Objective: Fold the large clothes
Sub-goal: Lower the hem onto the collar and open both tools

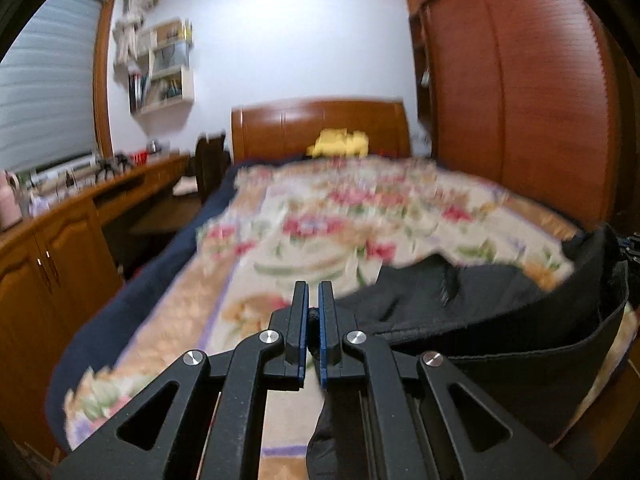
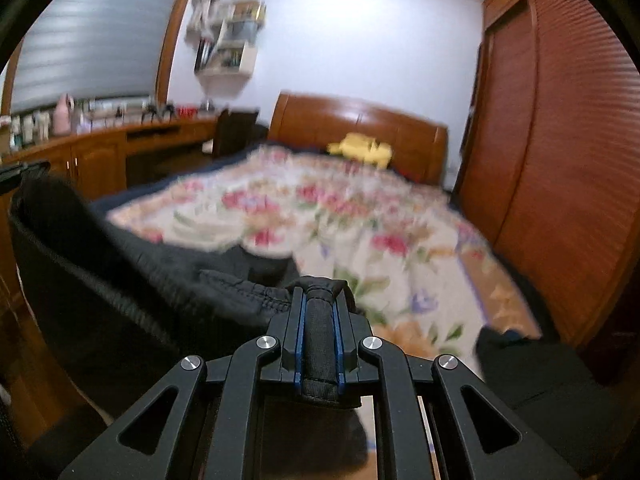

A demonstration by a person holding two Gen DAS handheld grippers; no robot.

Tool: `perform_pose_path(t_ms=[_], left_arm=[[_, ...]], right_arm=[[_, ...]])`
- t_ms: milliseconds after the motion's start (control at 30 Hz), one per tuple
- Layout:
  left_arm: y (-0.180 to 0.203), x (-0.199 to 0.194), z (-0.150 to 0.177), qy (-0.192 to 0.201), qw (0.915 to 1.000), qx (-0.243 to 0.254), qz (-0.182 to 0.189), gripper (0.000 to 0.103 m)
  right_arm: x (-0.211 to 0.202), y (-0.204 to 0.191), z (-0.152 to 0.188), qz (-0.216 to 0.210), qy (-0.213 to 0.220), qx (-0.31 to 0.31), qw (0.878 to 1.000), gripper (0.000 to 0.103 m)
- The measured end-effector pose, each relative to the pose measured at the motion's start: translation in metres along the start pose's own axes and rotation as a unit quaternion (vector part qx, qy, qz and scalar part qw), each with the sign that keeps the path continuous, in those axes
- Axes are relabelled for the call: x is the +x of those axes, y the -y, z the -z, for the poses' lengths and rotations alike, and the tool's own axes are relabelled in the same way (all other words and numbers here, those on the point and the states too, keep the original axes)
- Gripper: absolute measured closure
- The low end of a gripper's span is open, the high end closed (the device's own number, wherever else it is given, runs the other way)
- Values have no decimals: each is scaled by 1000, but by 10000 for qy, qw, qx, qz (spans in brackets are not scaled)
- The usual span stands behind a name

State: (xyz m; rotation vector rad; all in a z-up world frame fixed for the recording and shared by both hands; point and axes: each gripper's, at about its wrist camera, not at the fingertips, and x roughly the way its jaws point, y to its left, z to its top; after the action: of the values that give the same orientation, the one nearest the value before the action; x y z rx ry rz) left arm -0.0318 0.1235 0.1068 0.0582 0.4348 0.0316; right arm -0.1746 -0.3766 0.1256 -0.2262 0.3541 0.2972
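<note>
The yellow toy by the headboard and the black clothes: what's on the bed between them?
Only the flowery blanket lies between the yellow toy and the black garment, shown in both wrist views.

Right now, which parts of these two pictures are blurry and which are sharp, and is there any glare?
Left wrist view: the left gripper is sharp, the floral bedspread is smeared by motion, the black garment softer. Right wrist view: the right gripper and the fabric it clamps are crisp, the bedspread blurred, and light glares on the headboard. Both views bow straight lines and darken at the corners.
</note>
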Motion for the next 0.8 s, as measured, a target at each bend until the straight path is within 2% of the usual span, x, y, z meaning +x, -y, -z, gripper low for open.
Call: perform_pose_path(t_ms=[167, 300, 500, 800], left_arm=[[3, 61, 29, -582, 9982, 15, -152, 98], [2, 105, 33, -905, 9957, -73, -175, 98], [5, 138, 5, -864, 9957, -90, -320, 98], [10, 178, -56, -641, 9961, -166, -586, 97]], right_arm=[[76, -11, 47, -233, -625, -48, 9978, 91], [130, -7, 60, -320, -917, 52, 9953, 91], [194, 11, 18, -368, -923, 281, 9947, 91], [265, 33, -34, 95, -868, 395, 9954, 91]])
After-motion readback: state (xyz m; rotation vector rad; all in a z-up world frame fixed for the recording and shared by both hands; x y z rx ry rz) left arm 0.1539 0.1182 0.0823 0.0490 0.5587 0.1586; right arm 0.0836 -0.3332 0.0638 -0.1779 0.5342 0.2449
